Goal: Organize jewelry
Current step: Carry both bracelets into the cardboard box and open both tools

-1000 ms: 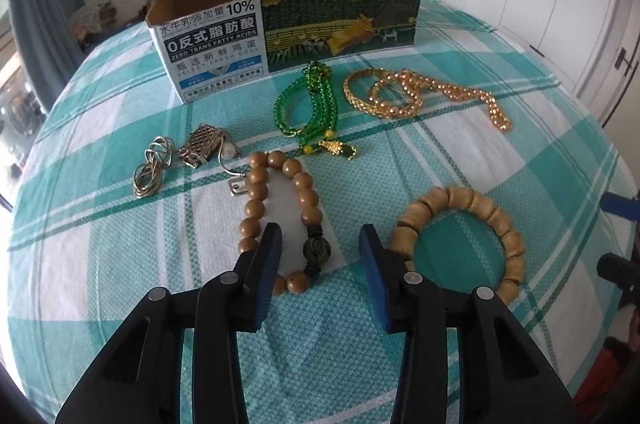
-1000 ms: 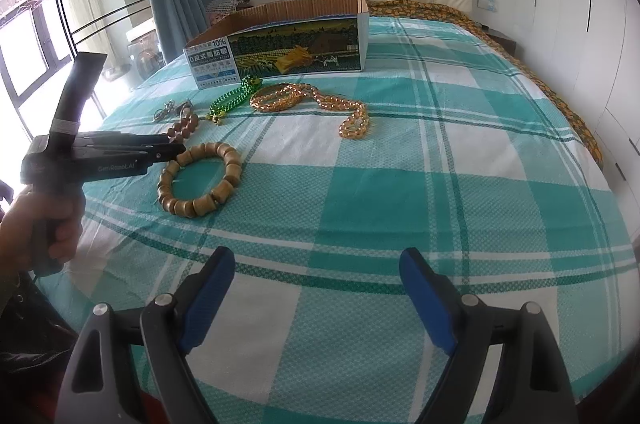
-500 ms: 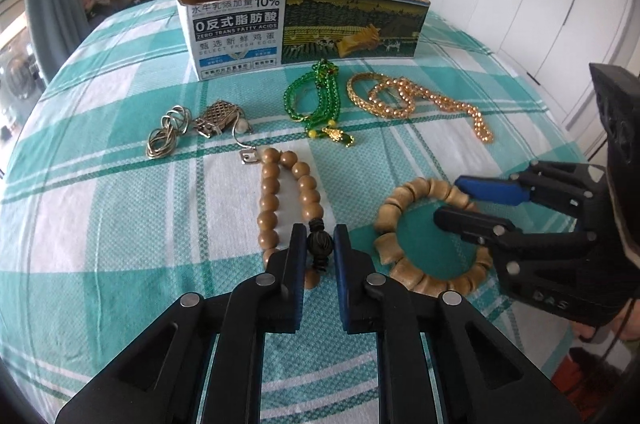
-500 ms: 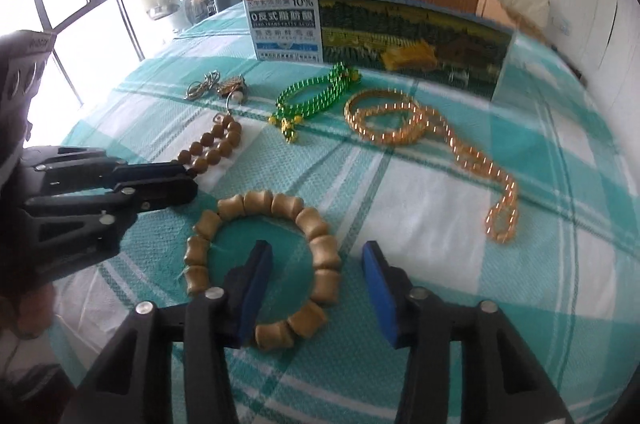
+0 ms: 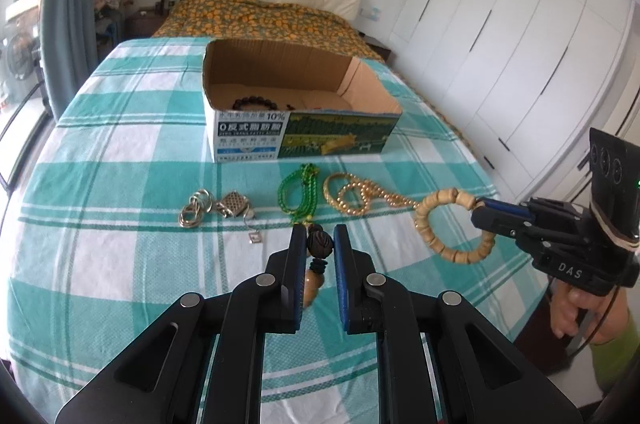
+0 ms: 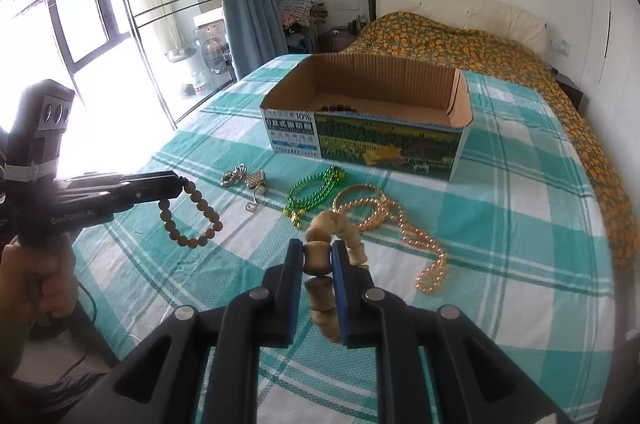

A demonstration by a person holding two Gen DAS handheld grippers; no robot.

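Both bracelets are now off the bed, where a second ago they lay flat. Left hand-held gripper (image 5: 314,248), bottom centre of its view, pinches the brown bead bracelet (image 6: 190,214) by its dark carved bead. Right hand-held gripper (image 6: 317,258), whose jaws have just been closing, clamps a bead of the pale wooden bracelet (image 5: 448,226). Judged: both picks done; next is the carry to the cardboard box (image 5: 304,140), upper centre. Green necklace (image 5: 298,194), gold necklace (image 5: 360,194) and metal pieces (image 5: 218,210) lie on the bed.
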